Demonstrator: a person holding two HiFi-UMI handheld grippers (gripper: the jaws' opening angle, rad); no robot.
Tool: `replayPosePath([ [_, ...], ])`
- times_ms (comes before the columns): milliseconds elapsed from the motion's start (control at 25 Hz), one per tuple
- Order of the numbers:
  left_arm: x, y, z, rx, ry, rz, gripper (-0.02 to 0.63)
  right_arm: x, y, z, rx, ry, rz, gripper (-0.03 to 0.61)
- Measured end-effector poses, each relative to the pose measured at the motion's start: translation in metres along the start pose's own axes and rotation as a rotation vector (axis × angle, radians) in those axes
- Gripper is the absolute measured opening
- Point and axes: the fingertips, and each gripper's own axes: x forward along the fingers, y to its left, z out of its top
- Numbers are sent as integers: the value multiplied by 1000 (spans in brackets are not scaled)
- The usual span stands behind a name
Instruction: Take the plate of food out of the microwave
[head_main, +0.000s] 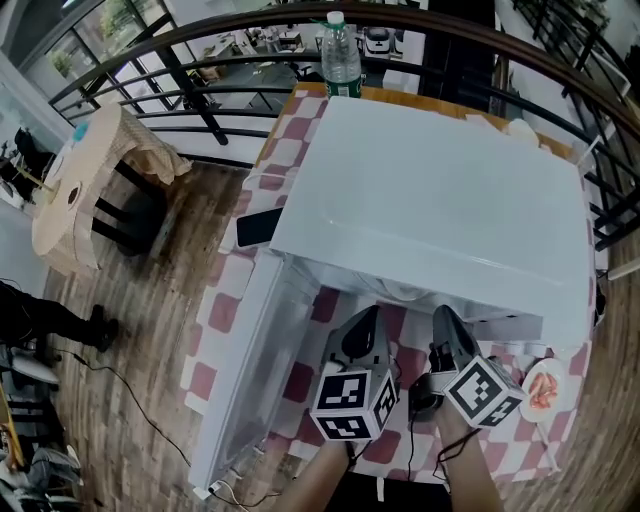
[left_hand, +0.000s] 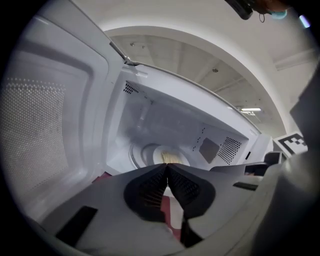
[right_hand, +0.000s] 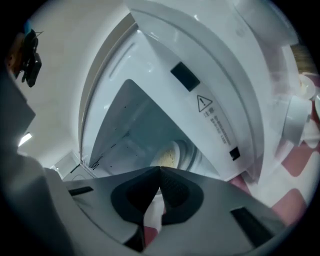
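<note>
The white microwave (head_main: 430, 190) stands on a red-and-white checked table with its door (head_main: 245, 370) swung open to the left. Inside, on the turntable, lies a pale plate of yellowish food (left_hand: 169, 156), which the right gripper view shows too as the plate (right_hand: 170, 156). From the head view the plate is hidden under the oven's top. My left gripper (head_main: 367, 315) and right gripper (head_main: 444, 314) hang side by side just in front of the opening. Both are shut with nothing between the jaws, the left gripper (left_hand: 166, 166) and right gripper (right_hand: 160, 170) each short of the cavity.
A small dish with red food (head_main: 543, 388) sits on the table at the right of the microwave. A black phone (head_main: 258, 227) lies at the oven's left and a water bottle (head_main: 340, 55) stands behind it. A wooden stand (head_main: 75, 190) and railings are at the far left.
</note>
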Motion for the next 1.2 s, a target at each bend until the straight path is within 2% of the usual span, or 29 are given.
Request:
replayPosePath([
  [120,9,1,-3,-24,12,-1,11,8,-1,-3,-2,13,-5,-5],
  [160,12,2,-3,-35,17,0,14,10,-2,-3,-4,17,-10,6],
  [200,14,2,-4,-46,22,1,23,12,-2,-4,-3,21,-14,43],
  [320,21,4,-5,-65,30,3,23,19,-5,-5,12,31,-20,43],
  [760,38,11,-9,-68,41,8,32,36,-18,-12,33,46,-67,46],
  [1200,45,16,-13,-71,48,13,32,42,-22,-18,51,49,-77,86],
])
